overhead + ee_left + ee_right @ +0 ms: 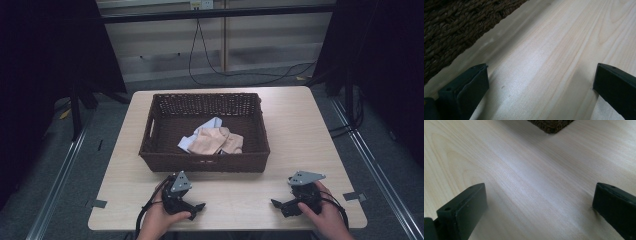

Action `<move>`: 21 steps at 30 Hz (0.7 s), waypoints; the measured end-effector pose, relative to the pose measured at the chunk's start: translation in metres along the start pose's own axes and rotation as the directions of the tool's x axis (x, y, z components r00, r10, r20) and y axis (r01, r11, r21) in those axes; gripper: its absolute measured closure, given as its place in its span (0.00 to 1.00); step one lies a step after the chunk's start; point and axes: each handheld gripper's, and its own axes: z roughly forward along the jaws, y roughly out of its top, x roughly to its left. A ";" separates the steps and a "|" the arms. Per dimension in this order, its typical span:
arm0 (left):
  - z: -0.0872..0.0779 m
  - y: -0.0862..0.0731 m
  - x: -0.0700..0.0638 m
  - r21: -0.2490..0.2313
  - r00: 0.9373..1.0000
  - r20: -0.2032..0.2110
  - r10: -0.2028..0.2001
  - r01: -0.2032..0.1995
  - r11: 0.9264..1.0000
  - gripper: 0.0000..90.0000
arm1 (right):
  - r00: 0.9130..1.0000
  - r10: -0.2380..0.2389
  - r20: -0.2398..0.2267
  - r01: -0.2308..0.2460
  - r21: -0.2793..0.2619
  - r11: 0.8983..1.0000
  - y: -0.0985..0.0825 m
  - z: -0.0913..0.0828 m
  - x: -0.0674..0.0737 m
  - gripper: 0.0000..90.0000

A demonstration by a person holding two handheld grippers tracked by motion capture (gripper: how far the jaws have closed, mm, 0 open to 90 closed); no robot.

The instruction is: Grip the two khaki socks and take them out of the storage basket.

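Jaws spread wide on both tools, nothing between them. On the left gripper [541,82] we see bare wood between the two black pads in its own view, and on the right gripper [540,202] the same: empty gap, pale grain under it.

From the high view, our left gripper [192,207] sits low at the near edge of the light wooden table [300,130], held in the left hand [160,220], tips pointing right. Our right gripper [282,205] is at the near right, held in the right hand [325,215], tips pointing left. They are well apart from each other, and neither touches anything but the tabletop, as far as we can tell.

The dark brown woven rectangular basket [150,150] stands mid-table just beyond the grippers. Inside it lies the crumpled beige cloth [215,141], on top of a pale blue-white cloth [207,125], toward the basket's near right part. The basket's near wall fills the upper left of the left gripper view [454,27]; one corner of it shows at the top of the right gripper view [550,125].

Step in hand, as we judge it: a rest pose, no reach underway and the cloths untouched. The next move calls for lifting a gripper over the near wall, coming down on the beige cloth from above with jaws open, and pinching a raised fold rather than the wicker.
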 end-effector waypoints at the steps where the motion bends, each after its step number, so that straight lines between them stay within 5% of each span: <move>1: 0.000 0.000 0.000 0.000 1.000 -0.001 -0.001 0.001 1.000 0.00 | 1.000 0.000 0.000 0.000 0.000 1.000 0.000 0.000 0.000 0.00; 5: 0.001 0.001 -0.001 0.001 1.000 -0.014 -0.020 0.020 1.000 0.00 | 1.000 -0.003 -0.001 0.003 -0.003 1.000 0.000 0.000 0.000 0.00; 9: -0.001 0.009 0.000 0.062 0.999 -0.008 -0.035 0.035 0.997 0.03 | 1.000 -0.004 0.002 0.004 -0.002 1.000 0.000 0.000 0.000 0.00; 14: -0.003 0.020 0.004 0.161 0.997 0.060 -0.043 0.033 0.986 0.03 | 1.000 -0.004 0.002 0.004 -0.002 1.000 0.000 0.000 0.000 0.00; 21: -0.008 0.037 0.009 0.245 0.995 0.082 -0.052 0.030 0.969 0.03 | 1.000 -0.005 0.002 0.005 -0.002 1.000 0.000 0.000 0.000 0.00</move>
